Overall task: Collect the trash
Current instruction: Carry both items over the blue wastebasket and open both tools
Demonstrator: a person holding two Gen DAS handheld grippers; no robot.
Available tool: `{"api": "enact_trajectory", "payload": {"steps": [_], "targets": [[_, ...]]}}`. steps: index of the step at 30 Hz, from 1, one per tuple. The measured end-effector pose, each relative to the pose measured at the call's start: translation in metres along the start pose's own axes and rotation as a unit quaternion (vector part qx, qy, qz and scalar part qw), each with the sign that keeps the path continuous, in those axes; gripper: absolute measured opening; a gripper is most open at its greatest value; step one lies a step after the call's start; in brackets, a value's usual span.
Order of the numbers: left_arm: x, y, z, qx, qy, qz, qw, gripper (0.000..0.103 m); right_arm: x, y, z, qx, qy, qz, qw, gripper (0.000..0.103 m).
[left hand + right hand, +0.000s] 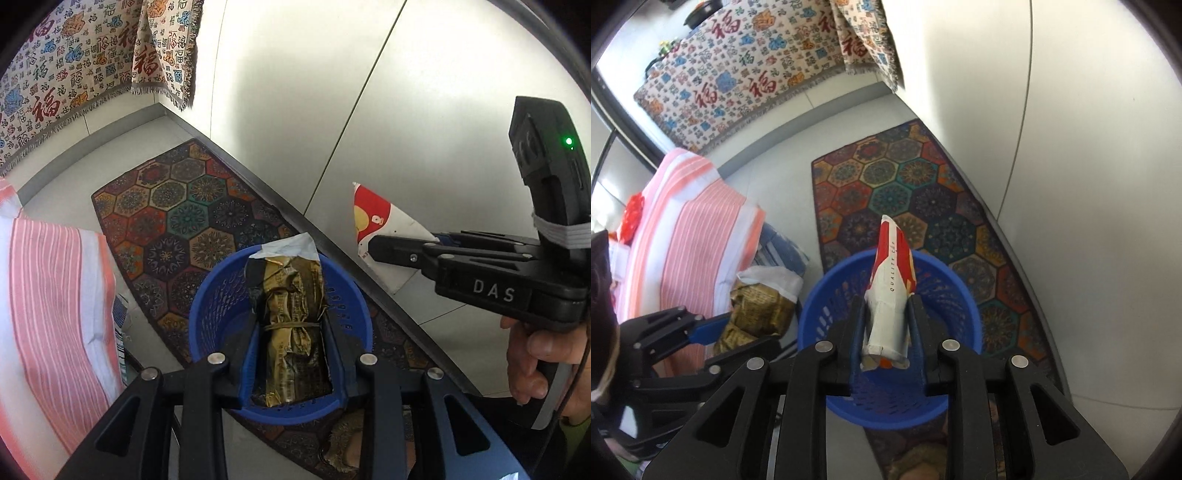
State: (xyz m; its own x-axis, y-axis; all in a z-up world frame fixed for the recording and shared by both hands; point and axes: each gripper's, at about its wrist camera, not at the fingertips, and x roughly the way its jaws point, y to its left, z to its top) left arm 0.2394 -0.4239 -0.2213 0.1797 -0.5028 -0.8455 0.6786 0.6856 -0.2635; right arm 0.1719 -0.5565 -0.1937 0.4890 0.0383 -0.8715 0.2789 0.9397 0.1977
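Note:
In the left wrist view my left gripper is shut on a crumpled gold and black packet bound with a rubber band. It hangs right above the blue mesh basket on the floor. At the right edge my right gripper is shut on a flattened red and white paper cup. In the right wrist view the right gripper holds that paper cup over the same basket. The left gripper with the gold packet is just left of the basket's rim there.
The basket stands on a hexagon-patterned rug along a white wall. A pink striped cloth lies at the left. A fringed patterned blanket hangs at the back. A person's hand grips the right handle.

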Motion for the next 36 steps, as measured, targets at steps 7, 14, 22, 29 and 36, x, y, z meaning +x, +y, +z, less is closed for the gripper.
{"api": "enact_trajectory", "payload": {"steps": [7,14,22,29,36], "targets": [[0.015,0.002,0.004,0.005,0.007,0.002,1.0,0.045,0.001,-0.007,0.003,0.021,-0.01,0.004,1.0,0.044],[0.023,0.007,0.006,-0.007,0.011,-0.003,0.9999,0.047,-0.005,-0.007,0.008,0.03,-0.025,0.012,0.999,0.046],[0.012,0.009,0.002,-0.012,-0.002,-0.001,0.9999,0.047,-0.012,-0.001,0.011,0.025,-0.039,0.02,0.999,0.046],[-0.031,0.006,-0.011,-0.023,-0.04,0.005,0.9989,0.047,-0.028,0.017,0.01,-0.004,-0.075,-0.004,0.997,0.053],[-0.119,-0.004,-0.058,-0.026,-0.107,0.023,0.9936,0.053,-0.058,0.067,-0.006,-0.075,-0.14,-0.031,0.987,0.07]]}}
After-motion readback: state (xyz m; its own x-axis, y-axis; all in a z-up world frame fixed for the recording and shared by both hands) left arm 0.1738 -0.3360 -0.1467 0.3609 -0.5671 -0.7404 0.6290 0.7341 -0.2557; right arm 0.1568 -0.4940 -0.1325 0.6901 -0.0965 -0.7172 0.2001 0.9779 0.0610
